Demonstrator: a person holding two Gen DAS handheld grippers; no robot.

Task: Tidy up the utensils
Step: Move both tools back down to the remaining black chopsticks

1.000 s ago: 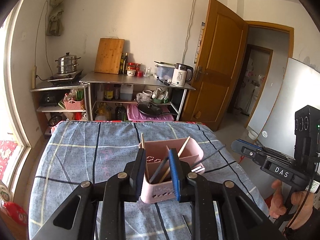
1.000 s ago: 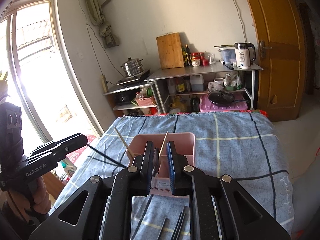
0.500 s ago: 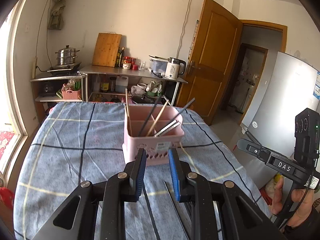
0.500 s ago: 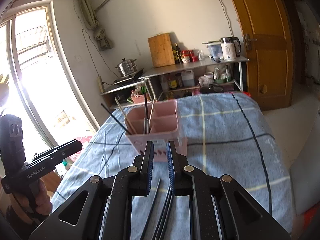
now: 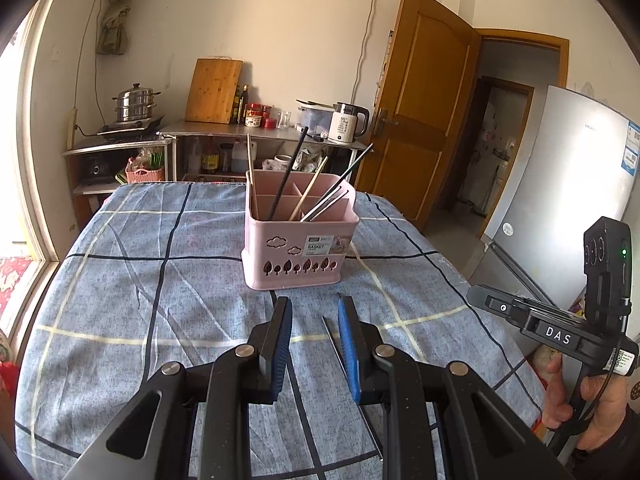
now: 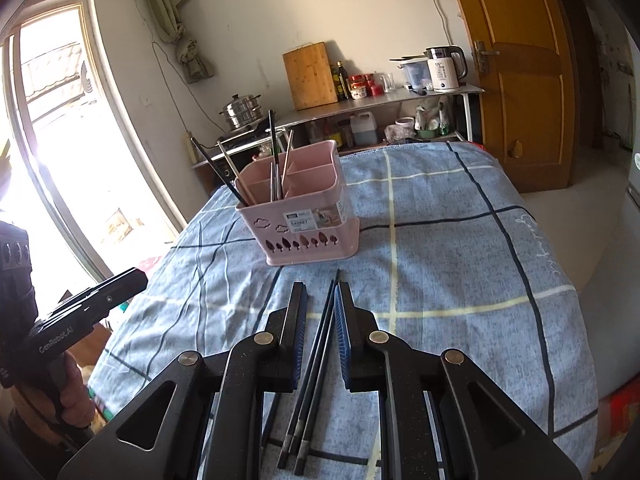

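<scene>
Centrally, a pink plastic utensil basket with tree cut-outs stands on the tabletop covered by a blue checked cloth, and everything else sits relative to it. Inside its compartments lean black chopsticks, pale wooden chopsticks and metal ones. Just in front of the basket, the left gripper hovers with fingers spread and holding nothing, a thin metal chopstick lying on the cloth between them. Likewise near the basket's front, the right gripper has parted fingers straddling loose dark chopsticks flat on the cloth.
</scene>
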